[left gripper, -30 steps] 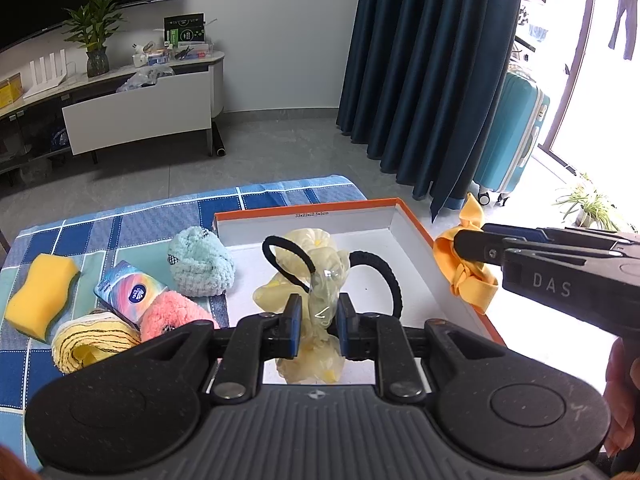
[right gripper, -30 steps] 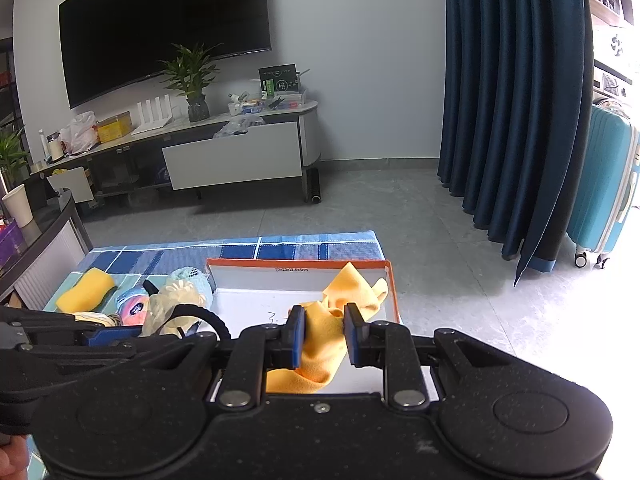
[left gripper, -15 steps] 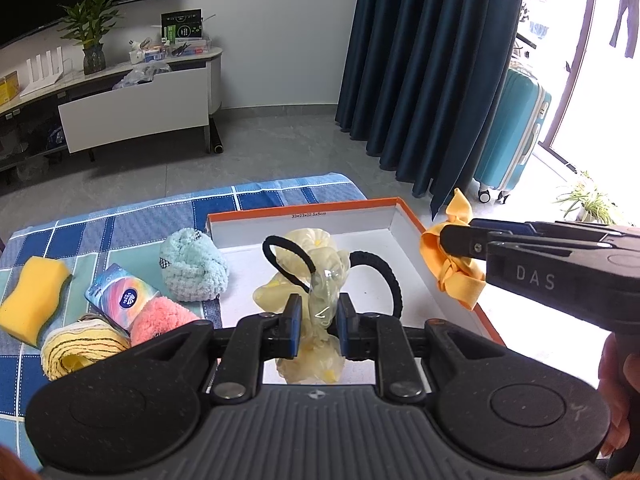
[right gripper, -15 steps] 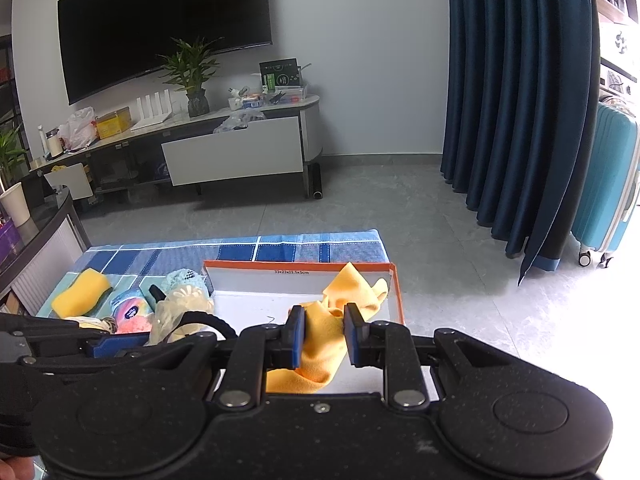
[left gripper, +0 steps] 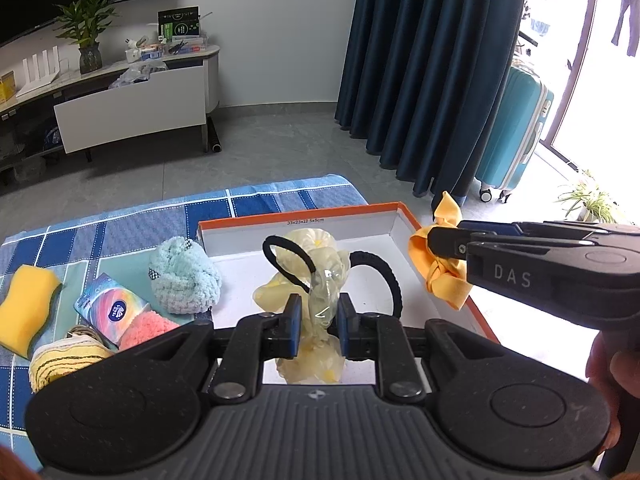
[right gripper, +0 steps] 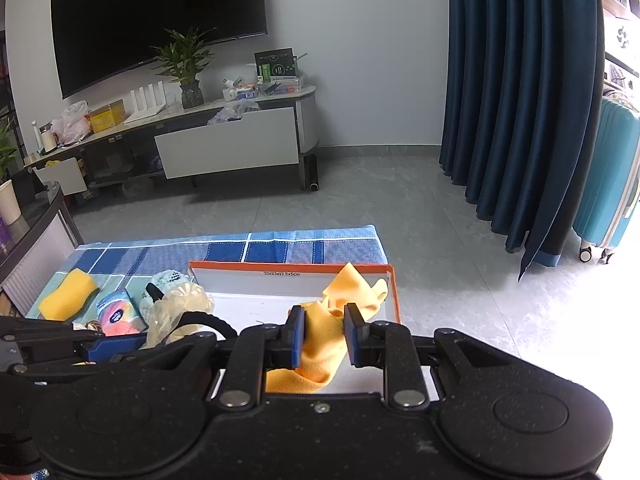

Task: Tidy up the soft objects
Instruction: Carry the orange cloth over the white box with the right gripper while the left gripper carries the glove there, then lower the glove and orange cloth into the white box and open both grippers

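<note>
We pinch a yellow bag (left gripper: 316, 300) in our left gripper (left gripper: 318, 320) and an orange cloth (right gripper: 324, 340) in our right gripper (right gripper: 324, 336), both above the box (left gripper: 400, 232), likely to drop them in.

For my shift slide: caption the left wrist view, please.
Left gripper holds a pale yellow bag over the orange-rimmed box; right gripper holds an orange cloth.

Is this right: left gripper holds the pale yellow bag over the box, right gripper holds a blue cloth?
Not quite. The right gripper is shut on an orange-yellow cloth, not a blue one; the right wrist view shows it. The left gripper does hold the pale yellow bag over the box.
</note>
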A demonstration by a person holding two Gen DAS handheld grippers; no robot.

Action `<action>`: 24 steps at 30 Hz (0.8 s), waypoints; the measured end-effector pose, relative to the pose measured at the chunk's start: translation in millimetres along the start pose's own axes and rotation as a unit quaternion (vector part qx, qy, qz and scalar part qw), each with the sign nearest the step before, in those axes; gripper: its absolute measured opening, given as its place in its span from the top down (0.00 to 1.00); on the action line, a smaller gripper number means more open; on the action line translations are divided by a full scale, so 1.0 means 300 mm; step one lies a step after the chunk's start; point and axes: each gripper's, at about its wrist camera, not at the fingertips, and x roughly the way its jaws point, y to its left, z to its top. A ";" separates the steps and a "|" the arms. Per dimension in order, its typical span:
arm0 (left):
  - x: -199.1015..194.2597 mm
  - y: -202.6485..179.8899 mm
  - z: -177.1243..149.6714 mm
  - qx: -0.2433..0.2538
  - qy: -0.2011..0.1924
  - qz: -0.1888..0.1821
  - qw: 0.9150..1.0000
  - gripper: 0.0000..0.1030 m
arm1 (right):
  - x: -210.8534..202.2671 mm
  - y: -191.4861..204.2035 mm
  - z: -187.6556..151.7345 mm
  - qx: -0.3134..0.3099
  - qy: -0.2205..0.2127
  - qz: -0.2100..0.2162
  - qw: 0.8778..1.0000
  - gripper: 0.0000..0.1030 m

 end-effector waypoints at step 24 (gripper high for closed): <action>0.066 0.003 0.027 -0.005 0.014 0.000 1.000 0.80 | 0.106 0.008 0.035 0.000 0.018 0.005 1.000 0.74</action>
